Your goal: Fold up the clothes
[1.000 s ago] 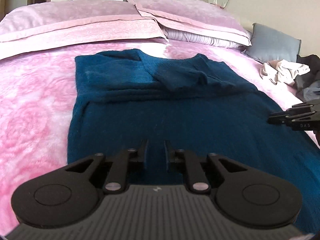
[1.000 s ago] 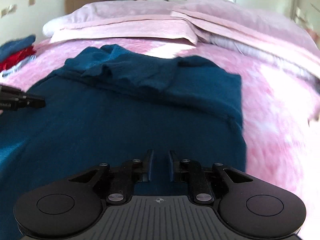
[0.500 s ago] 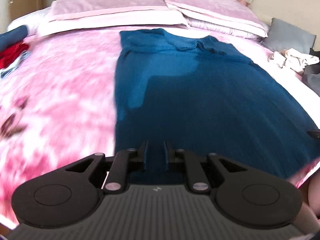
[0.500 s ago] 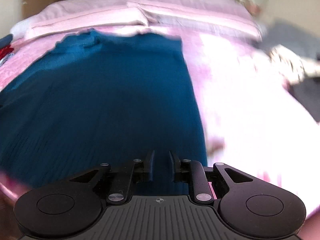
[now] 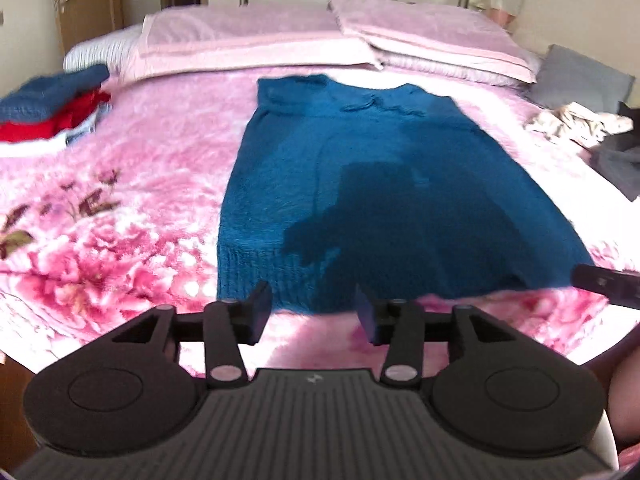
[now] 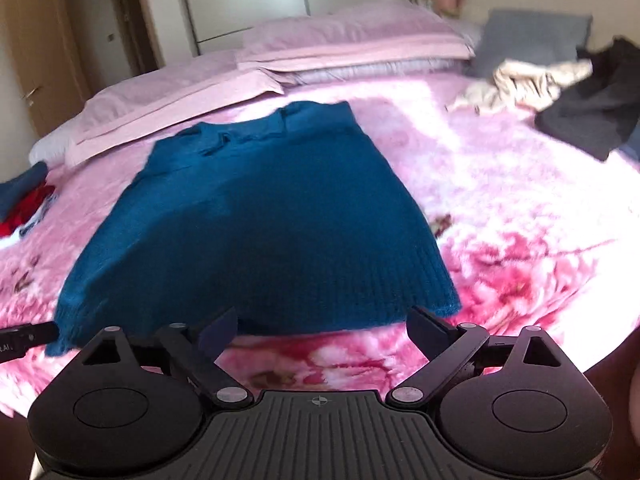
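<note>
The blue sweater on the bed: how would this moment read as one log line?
blue sweater flat on pink blanket | left gripper open, empty | right gripper open, empty | both near hem

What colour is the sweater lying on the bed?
The sweater is dark teal blue. It shows best in the left wrist view.

A wide bed under a pink floral blanket (image 5: 120, 208) fills the room — pale pink pillows (image 5: 256, 40) at its head, white wardrobe doors (image 6: 240, 0) and a wooden door (image 6: 36, 60) behind, sunlight falling across the bedding.
</note>
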`<action>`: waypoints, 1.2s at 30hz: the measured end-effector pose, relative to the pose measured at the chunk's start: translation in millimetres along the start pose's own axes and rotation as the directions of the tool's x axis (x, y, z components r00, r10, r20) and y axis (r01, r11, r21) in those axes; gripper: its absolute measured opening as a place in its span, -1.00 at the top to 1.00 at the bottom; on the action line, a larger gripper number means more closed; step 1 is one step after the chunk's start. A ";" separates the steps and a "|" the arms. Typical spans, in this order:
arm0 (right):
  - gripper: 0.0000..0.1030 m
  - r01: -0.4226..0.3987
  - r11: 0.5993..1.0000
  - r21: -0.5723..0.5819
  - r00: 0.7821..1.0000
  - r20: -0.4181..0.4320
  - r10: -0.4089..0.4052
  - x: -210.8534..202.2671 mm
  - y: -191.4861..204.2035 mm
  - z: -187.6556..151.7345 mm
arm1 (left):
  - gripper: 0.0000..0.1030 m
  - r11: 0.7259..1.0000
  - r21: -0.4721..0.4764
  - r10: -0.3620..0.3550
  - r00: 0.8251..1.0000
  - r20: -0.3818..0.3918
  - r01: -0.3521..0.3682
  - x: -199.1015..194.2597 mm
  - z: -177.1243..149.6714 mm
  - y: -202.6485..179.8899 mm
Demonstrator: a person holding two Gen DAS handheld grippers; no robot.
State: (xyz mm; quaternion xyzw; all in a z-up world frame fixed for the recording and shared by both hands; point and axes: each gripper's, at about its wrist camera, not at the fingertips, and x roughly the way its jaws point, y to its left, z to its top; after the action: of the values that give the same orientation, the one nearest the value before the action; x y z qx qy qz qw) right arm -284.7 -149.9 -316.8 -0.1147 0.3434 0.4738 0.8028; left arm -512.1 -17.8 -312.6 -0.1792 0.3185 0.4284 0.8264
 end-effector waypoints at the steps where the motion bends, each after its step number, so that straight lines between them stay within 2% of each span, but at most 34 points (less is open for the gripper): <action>1: -0.83 0.005 1.000 -0.009 1.000 0.002 -0.005 -5.0 3.8 -0.5 | 0.11 1.000 0.011 0.006 1.000 0.009 -0.006 -6.3 -1.7 -4.3; 5: -0.83 -0.009 1.000 0.001 1.000 0.022 0.009 -26.9 15.0 -8.4 | -0.05 0.998 0.053 0.028 0.999 0.041 -0.030 -29.0 -9.3 -20.6; 12: -0.83 -0.016 1.000 -0.017 0.999 0.045 0.017 -49.0 25.9 -20.3 | -0.10 0.993 0.113 0.030 0.996 0.082 -0.039 -55.0 -19.8 -38.6; 15: -0.83 -0.028 0.999 -0.022 0.998 0.061 0.029 -59.5 29.0 -23.2 | -0.22 0.992 0.118 0.022 0.994 0.103 -0.034 -64.9 -22.0 -41.7; 25: -0.83 -0.009 0.997 -0.079 0.994 0.107 0.018 -85.9 37.8 -29.6 | -0.22 0.990 0.139 0.010 0.992 0.129 -0.028 -81.7 -31.8 -49.8; 36: -0.83 0.002 0.993 -0.116 0.995 0.096 0.009 -90.5 44.6 -34.8 | -0.25 0.990 0.131 0.038 0.989 0.141 -0.056 -89.4 -37.0 -44.1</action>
State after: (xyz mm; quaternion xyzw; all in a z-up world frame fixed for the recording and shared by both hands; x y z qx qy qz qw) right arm -366.1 -205.9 -276.4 -0.1377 0.2766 0.4992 0.8095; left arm -528.1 -117.0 -278.0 -0.0854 0.2929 0.4366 0.8463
